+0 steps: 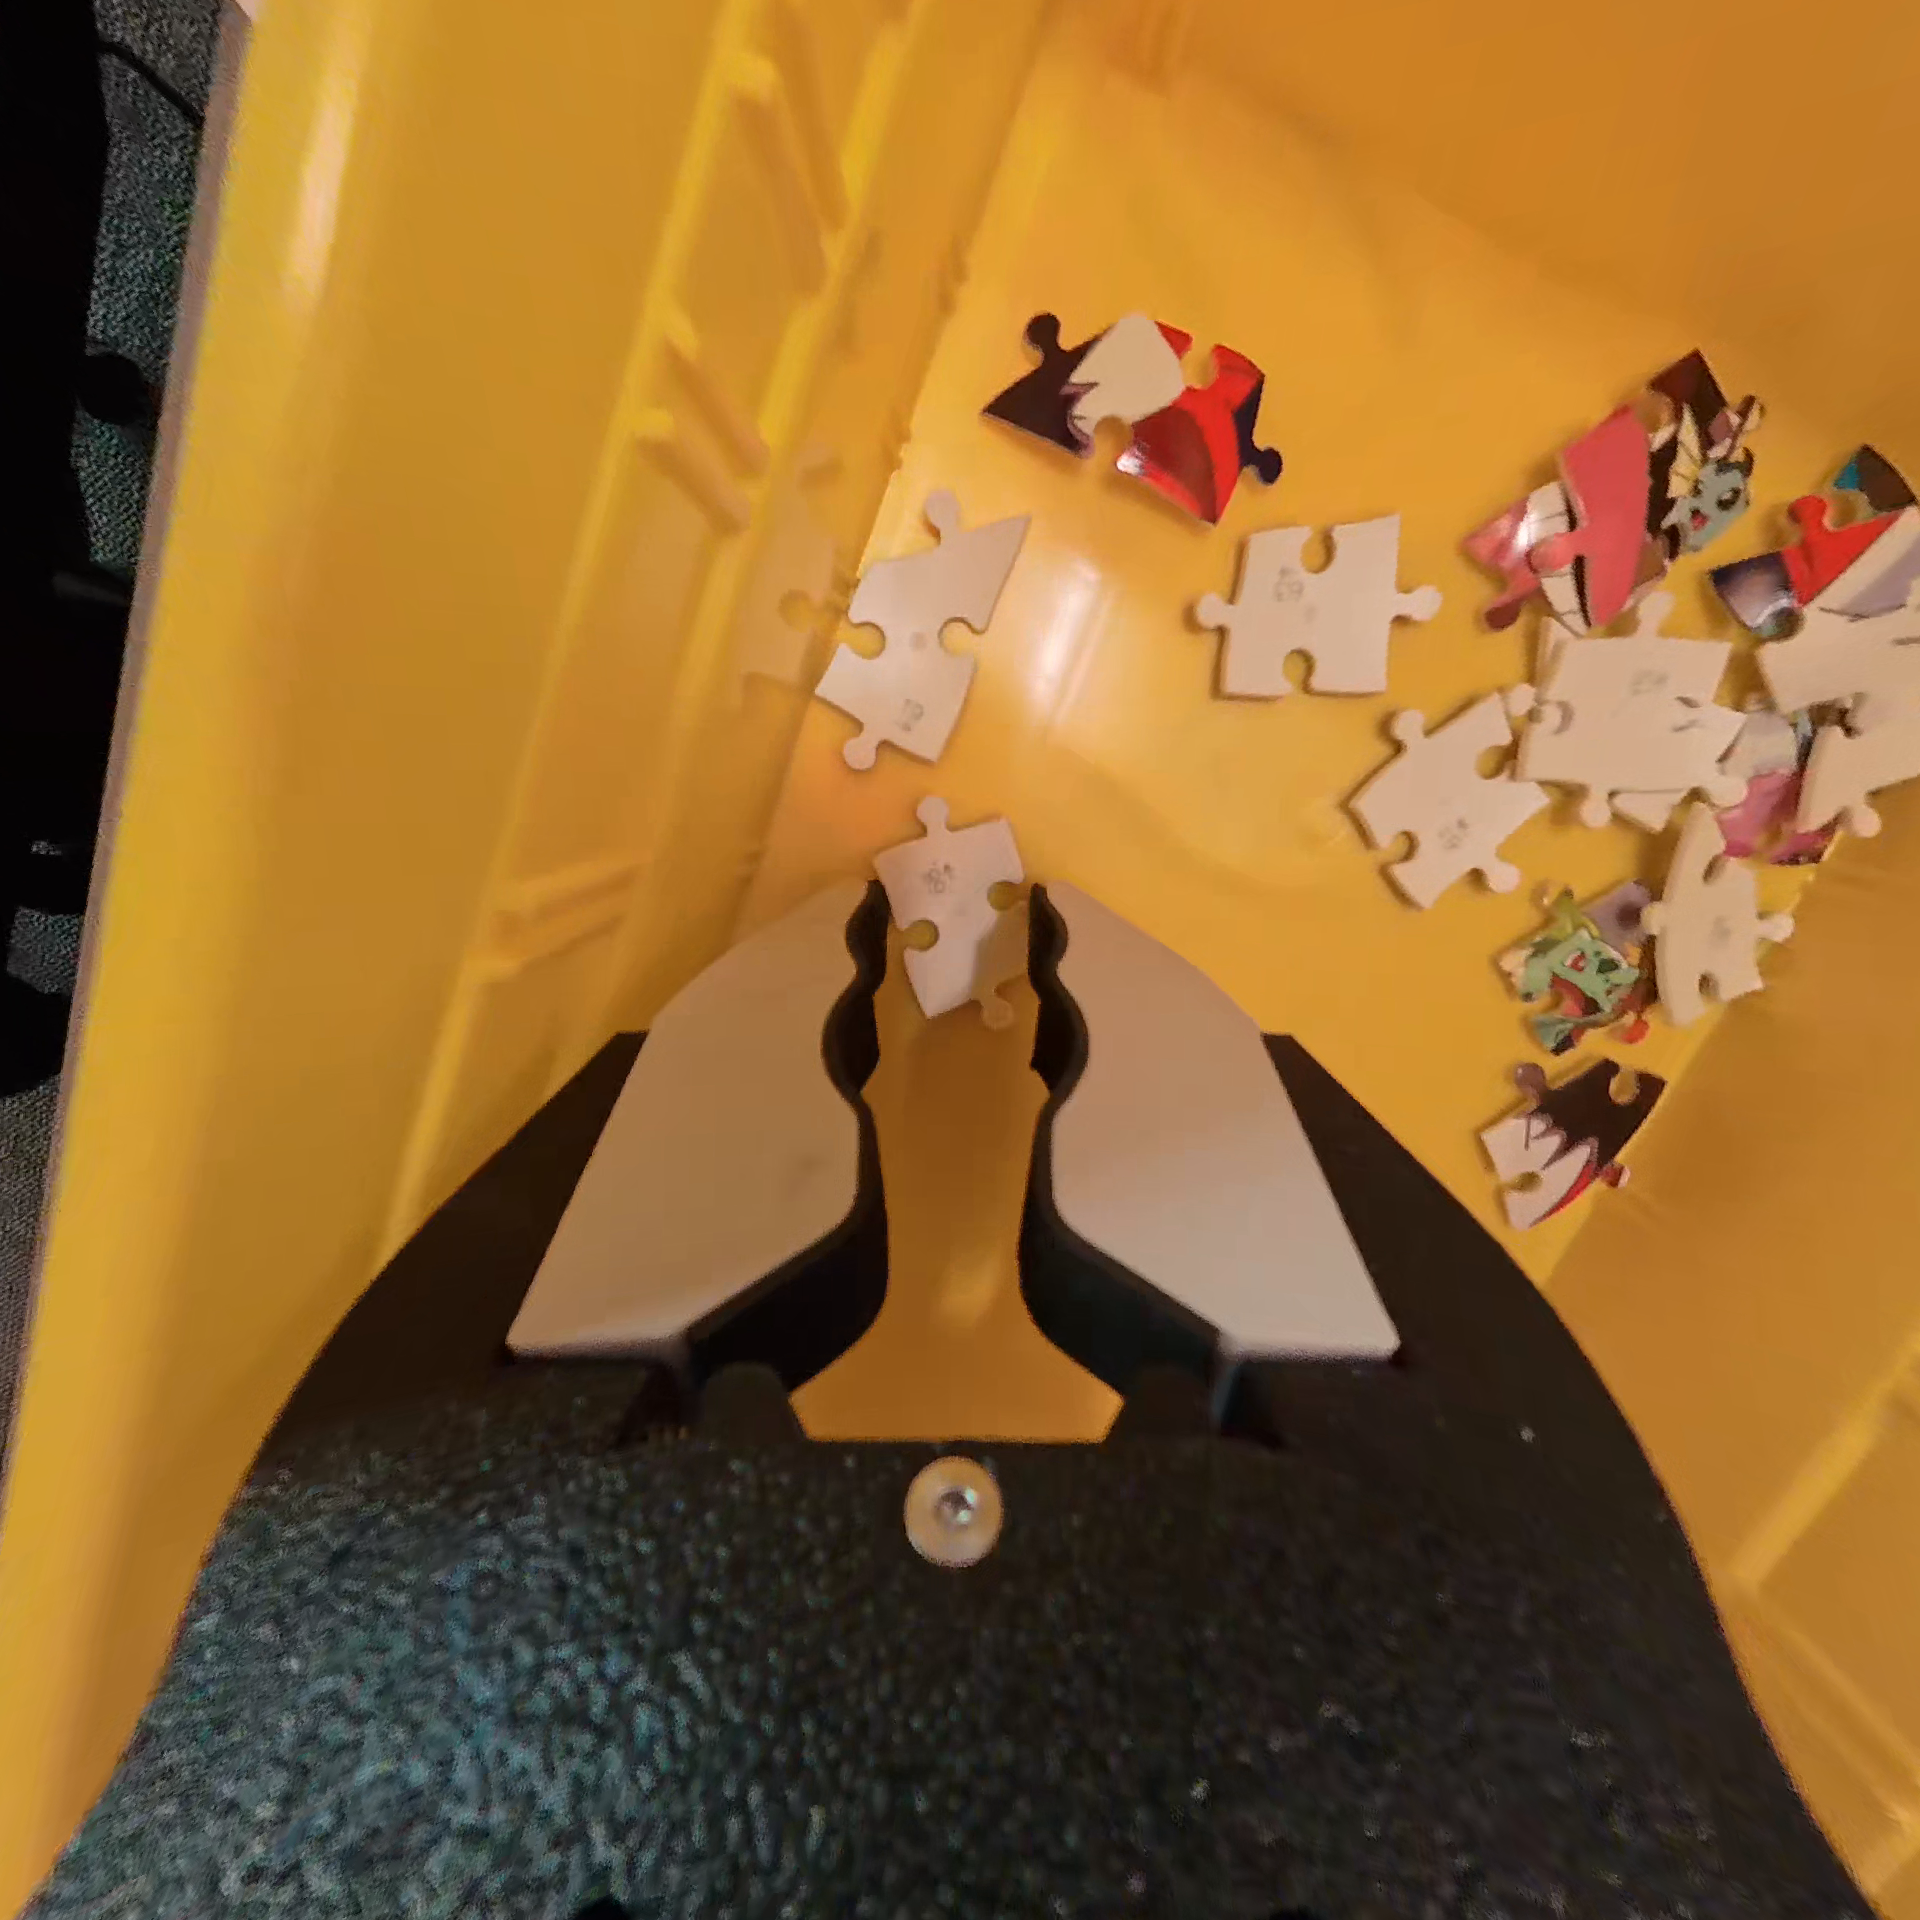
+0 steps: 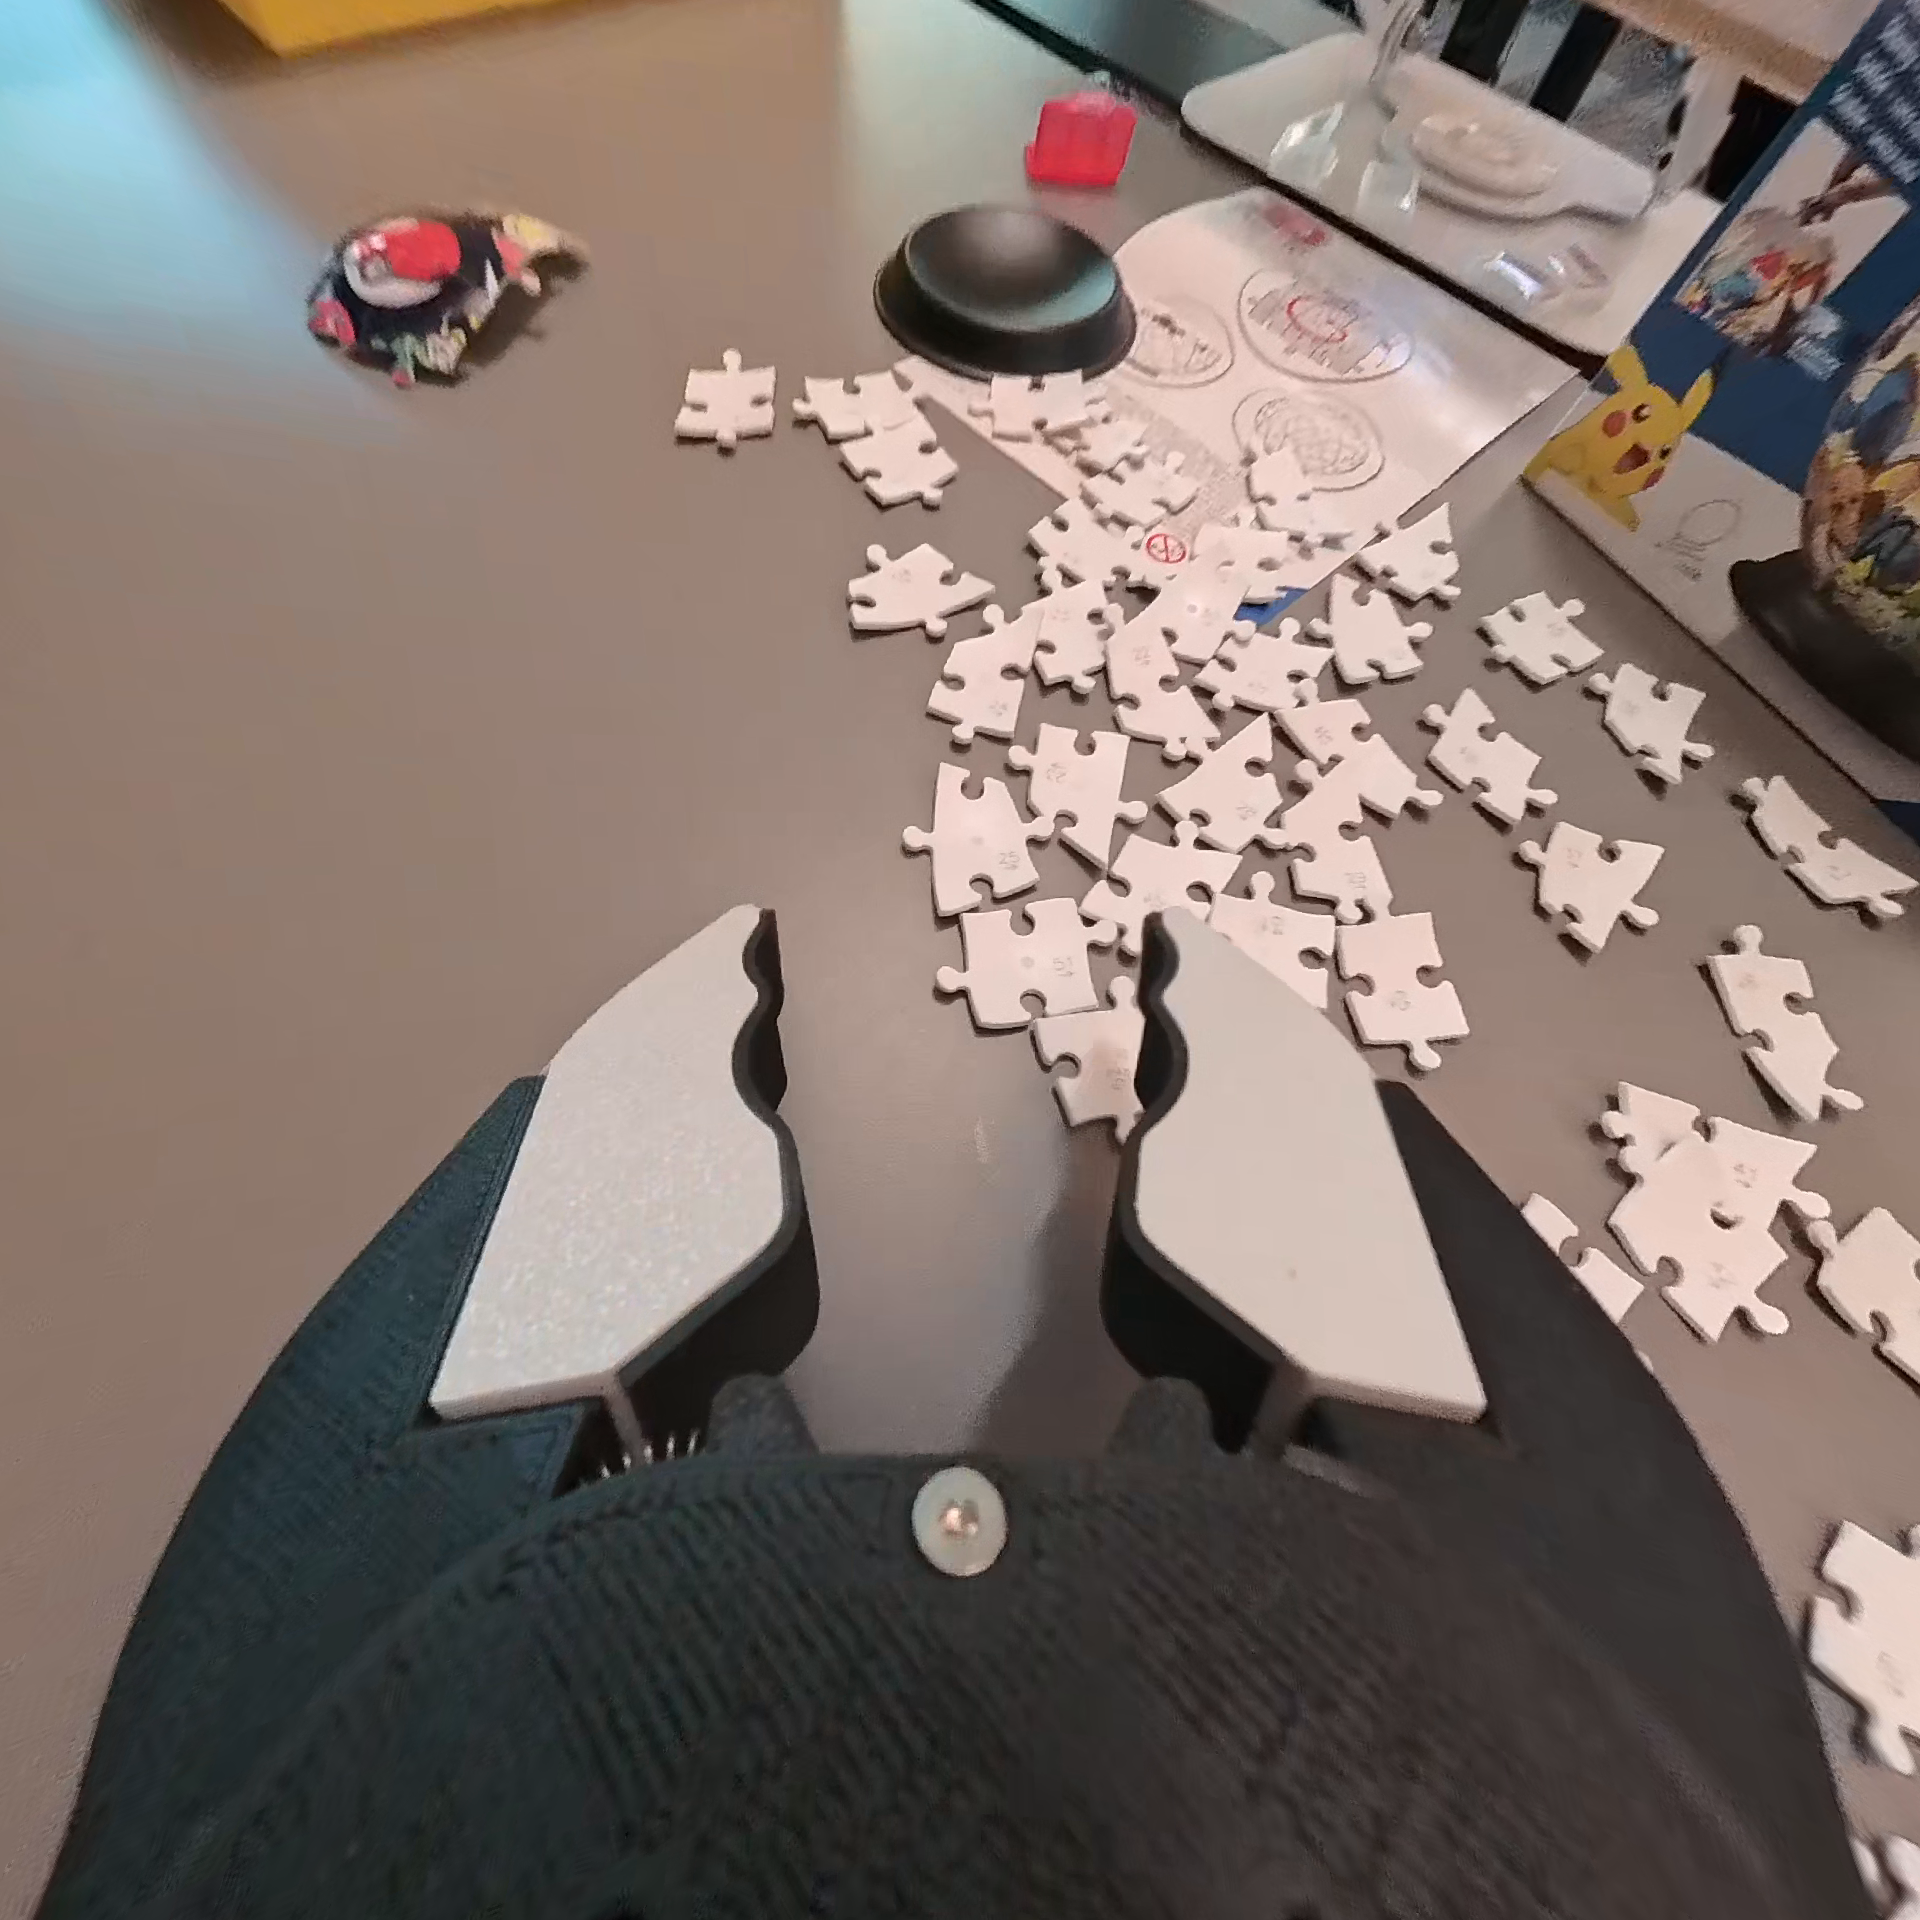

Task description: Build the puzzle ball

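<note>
One started section: a curved, colour-printed cap of joined puzzle pieces [image 2: 436, 291] lies on the grey table top [image 2: 312, 727], well apart from everything else.
Loose pieces on the table: a spread of white-backed cardboard pieces [image 2: 1195, 748] lies face down, ahead and right of my right gripper, some overlapping.
Right gripper [image 2: 956, 935]: released, jaws wide apart and holding nothing. It hovers over the near edge of that spread, and its right finger covers part of one piece.
Piece at my left tips: one small white-backed puzzle piece [image 1: 951, 935] sits between the fingertips of my left gripper [image 1: 954, 899], down in a yellow plastic bin [image 1: 520, 520].
Left gripper state: jaws narrowed, with a tip at each edge of the piece. I cannot tell whether they are pinching it.
Rest of the bin: a white-backed joined pair [image 1: 914, 644] lies just beyond my tips. A red, black and white printed cluster [image 1: 1143, 416] lies farther in, and a mixed heap [image 1: 1662, 707] lies to the right.
Stand: a round black plastic base [image 2: 1003, 291] sits beyond the spread, touching the printed instruction sheet [image 2: 1351, 353].
Farther out: a small red translucent block [image 2: 1075, 140] stands behind the base, and a blue cardboard puzzle box [image 2: 1766, 312] stands at the right edge.
</note>
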Motion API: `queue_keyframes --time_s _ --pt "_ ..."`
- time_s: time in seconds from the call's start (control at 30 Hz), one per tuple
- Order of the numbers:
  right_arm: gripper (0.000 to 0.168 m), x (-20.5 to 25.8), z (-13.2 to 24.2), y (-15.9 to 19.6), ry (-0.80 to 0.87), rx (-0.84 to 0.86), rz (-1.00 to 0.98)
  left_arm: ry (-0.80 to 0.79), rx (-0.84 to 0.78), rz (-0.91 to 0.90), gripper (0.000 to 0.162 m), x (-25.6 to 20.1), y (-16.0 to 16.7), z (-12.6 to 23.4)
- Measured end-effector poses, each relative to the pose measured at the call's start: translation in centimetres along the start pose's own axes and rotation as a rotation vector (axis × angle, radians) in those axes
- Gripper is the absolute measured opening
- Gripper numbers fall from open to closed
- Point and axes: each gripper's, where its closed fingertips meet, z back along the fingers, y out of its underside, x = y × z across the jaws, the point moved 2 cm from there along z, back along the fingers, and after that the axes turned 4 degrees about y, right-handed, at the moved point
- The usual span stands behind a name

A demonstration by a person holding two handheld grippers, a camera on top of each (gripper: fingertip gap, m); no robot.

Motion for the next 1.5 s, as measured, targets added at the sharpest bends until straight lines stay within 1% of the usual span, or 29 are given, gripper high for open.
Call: queue_keyframes --time_s 0.07,0.13,0.2,0.27,0.33,0.4,0.47,0.53,0.63,0.73,0.8,0.87,0.9,1.03,1.17,1.27,1.33,1.43,1.5 --pt "0.066 -0.3 0.4 -0.3 -0.008 -0.035 -0.034 0.018 -0.002 -0.039 0.024 -0.2 0.4 0.2" --pt "0.066 -0.5 0.9 -0.7 -0.014 -0.078 -0.061 0.065 -0.031 -0.100 0.024 -0.8 0.6 1.1" --pt "0.066 -0.9 1.9 -1.0 -0.009 -0.143 -0.077 0.096 -0.123 -0.198 0.024 -1.8 0.4 4.0" --pt "0.067 -2.1 3.7 -0.7 0.035 -0.159 -0.066 0.128 -0.246 -0.362 0.025 -4.2 0.2 8.6" --pt "0.068 -3.9 6.5 -0.6 0.102 -0.178 -0.061 0.230 -0.370 -0.572 0.025 -8.9 0.9 13.7" --pt "0.066 -6.5 10.1 -0.7 0.205 -0.222 -0.087 0.383 -0.454 -0.817 0.025 -15.4 3.3 18.0" --pt "0.065 -9.7 13.8 0.1 0.356 -0.228 -0.122 0.539 -0.478 -1.075 0.025 -22.5 7.3 20.9" --pt "0.063 -12.4 16.7 1.4 0.486 -0.235 -0.153 0.662 -0.460 -1.316 0.025 -29.2 12.3 21.9" --pt "0.060 -14.8 19.4 3.3 0.602 -0.229 -0.210 0.866 -0.398 -1.602 0.025 -38.1 20.4 21.6" --pt "0.060 -15.6 19.9 4.5 0.602 -0.216 -0.248 1.048 -0.311 -1.829 0.025 -45.1 28.5 20.9" --pt "0.062 -16.4 20.1 5.7 0.614 -0.154 -0.255 1.092 -0.260 -1.962 0.025 -48.5 32.7 20.0" --pt "0.064 -17.3 20.9 7.0 0.650 -0.096 -0.265 1.103 -0.246 -2.067 0.025 -51.3 35.8 19.2" --pt "0.064 -17.7 21.4 7.4 0.675 -0.096 -0.288 1.115 -0.220 -2.101 0.025 -52.4 37.2 18.8" --pt "0.061 -19.1 23.6 8.3 0.700 -0.141 -0.361 1.185 -0.123 -2.193 0.025 -55.8 41.7 17.9" --pt "0.062 -20.2 25.1 10.1 0.749 -0.117 -0.392 1.084 -0.082 -2.338 0.025 -58.6 44.6 16.1" --pt "0.061 -20.4 25.2 11.0 0.733 -0.131 -0.429 1.025 -0.066 -2.420 0.025 -60.4 46.6 15.0" --pt "0.061 -20.7 25.4 11.8 0.732 -0.115 -0.439 1.018 -0.042 -2.433 0.025 -61.6 47.9 14.4" --pt "0.061 -21.0 25.7 12.6 0.733 -0.131 -0.478 1.063 0.007 -2.428 0.025 -63.1 50.6 14.1" --pt "0.061 -21.0 25.6 13.0 0.714 -0.153 -0.512 1.039 0.036 -2.454 0.025 -63.7 52.1 13.5"
